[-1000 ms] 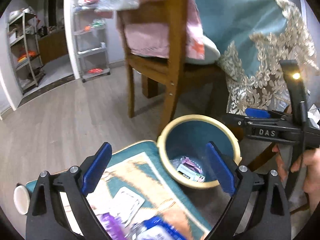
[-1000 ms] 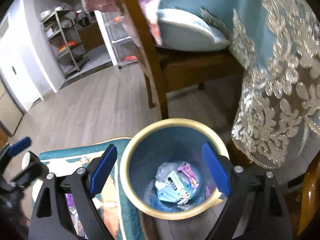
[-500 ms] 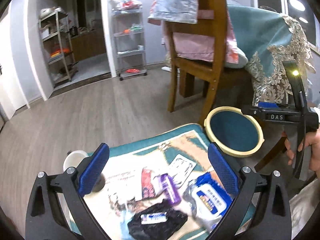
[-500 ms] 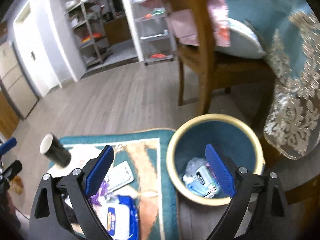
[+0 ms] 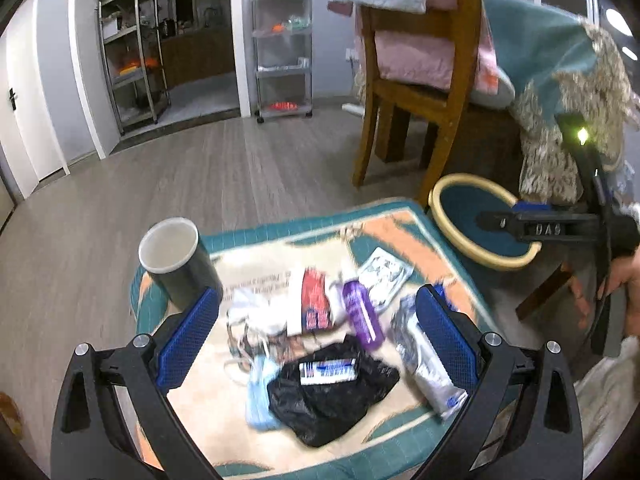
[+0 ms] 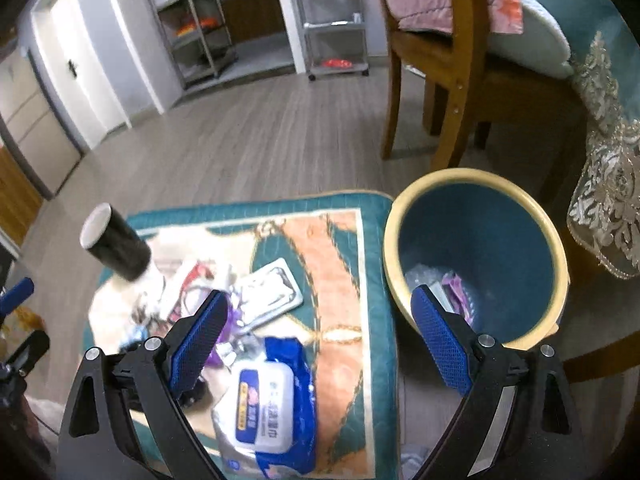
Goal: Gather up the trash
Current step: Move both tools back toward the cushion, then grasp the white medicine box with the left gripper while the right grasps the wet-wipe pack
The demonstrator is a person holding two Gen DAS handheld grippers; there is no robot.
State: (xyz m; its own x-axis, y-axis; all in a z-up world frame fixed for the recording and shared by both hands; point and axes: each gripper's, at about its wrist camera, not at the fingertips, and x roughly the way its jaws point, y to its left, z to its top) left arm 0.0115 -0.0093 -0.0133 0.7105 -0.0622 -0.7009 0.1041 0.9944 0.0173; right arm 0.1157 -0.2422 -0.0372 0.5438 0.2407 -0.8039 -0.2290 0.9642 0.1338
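Both tongs released above a litter-strewn mat beside the bin

The left gripper [image 5: 316, 332] and right gripper [image 6: 320, 336] gape wide, grasping nothing. Trash lies on the patterned mat [image 6: 340, 248]: a blue-and-white wet-wipes pack [image 6: 268, 404] with unreadable print, a purple wrapper [image 5: 362, 314], a black bag [image 5: 332, 396]. The bin [image 6: 476, 188] holds wrappers. "DAS" is legible on the right gripper's body.

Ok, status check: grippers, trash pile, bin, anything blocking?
Left gripper open, empty, over the trash pile. Right gripper open, empty, beside the bin. Cup upright at the pile's edge.
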